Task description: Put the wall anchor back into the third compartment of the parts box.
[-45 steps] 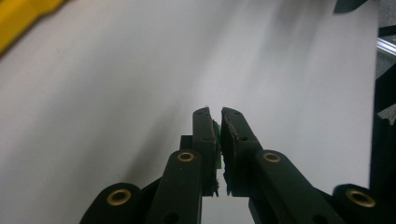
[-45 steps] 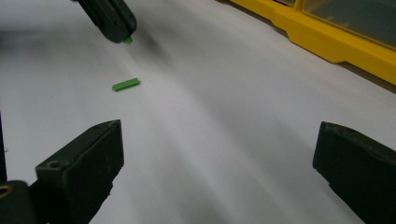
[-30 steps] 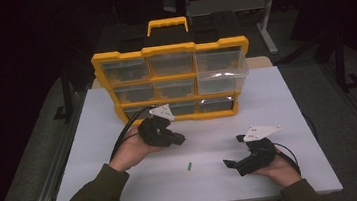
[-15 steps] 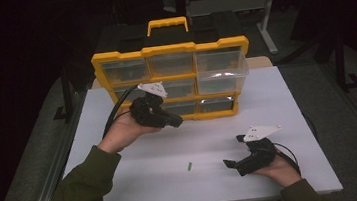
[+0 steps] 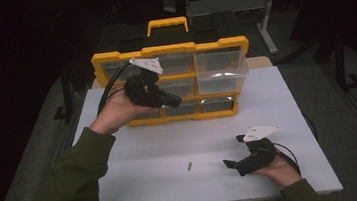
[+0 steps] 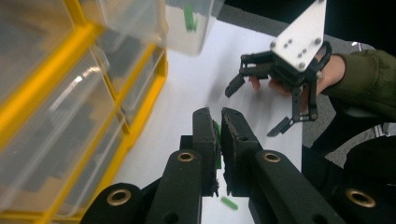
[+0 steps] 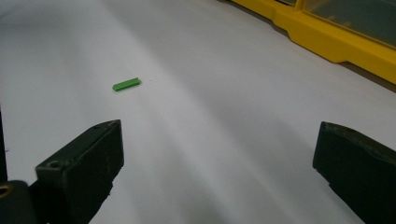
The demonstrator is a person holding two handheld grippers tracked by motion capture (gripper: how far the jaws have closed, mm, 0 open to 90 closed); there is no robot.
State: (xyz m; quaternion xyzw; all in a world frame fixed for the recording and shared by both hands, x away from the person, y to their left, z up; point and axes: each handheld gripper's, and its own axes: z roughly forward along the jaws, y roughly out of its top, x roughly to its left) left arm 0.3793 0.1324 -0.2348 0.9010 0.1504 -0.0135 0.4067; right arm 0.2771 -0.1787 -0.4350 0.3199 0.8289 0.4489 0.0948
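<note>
My left fingers [image 6: 219, 128] are clamped on a thin green strip [image 6: 217, 140], pinched upright between the pads, held up in front of the yellow drawer box [image 5: 171, 51] at the tabletop's [image 5: 136, 150] far edge; my right fingers [image 7: 219, 172] stand wide apart; a second green strip [image 7: 126, 84] lies flat ahead of them, untouched, near the tabletop's near edge.
</note>
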